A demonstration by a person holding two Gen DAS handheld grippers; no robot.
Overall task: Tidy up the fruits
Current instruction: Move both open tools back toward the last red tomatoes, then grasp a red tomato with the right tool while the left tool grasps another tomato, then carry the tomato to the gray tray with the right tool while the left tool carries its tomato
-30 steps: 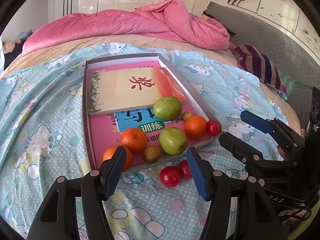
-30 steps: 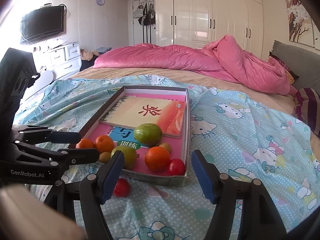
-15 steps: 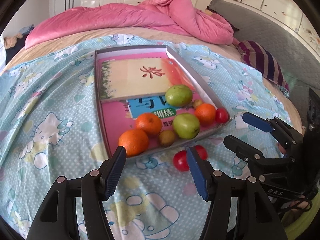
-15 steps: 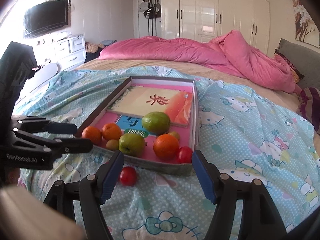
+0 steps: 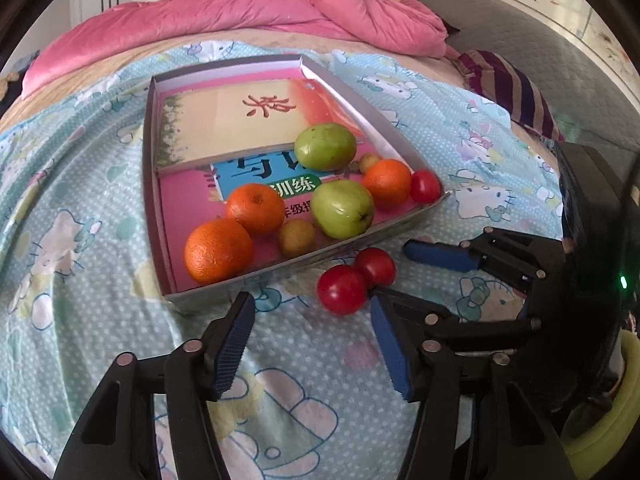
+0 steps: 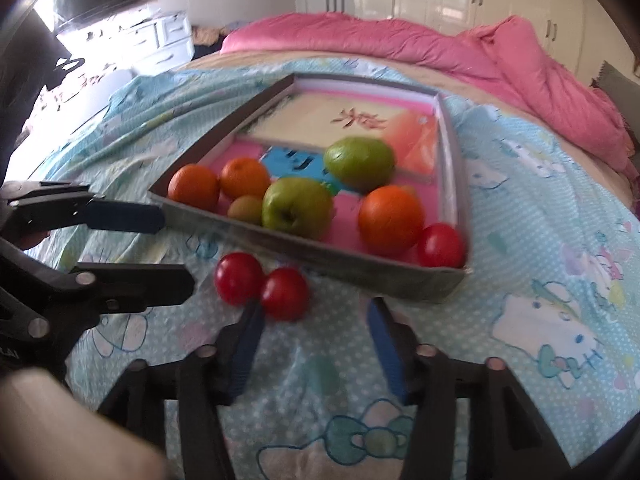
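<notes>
The pink book (image 5: 188, 216) in the box reads "训练" in white on green (larger blue-panel characters are half hidden); the cream book (image 5: 228, 120) bears one red brush character.

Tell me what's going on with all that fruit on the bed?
Someone is tidying fruit with two tools. The left hand-held gripper and the right hand-held gripper are both open and hold nothing. Both point at two small round red fruits lying side by side on the blue cartoon bedsheet, just outside the shallow grey cardboard box. Three oranges, two green fruits, two small brownish ones and another red one already sit in the box, on top of books.
</notes>
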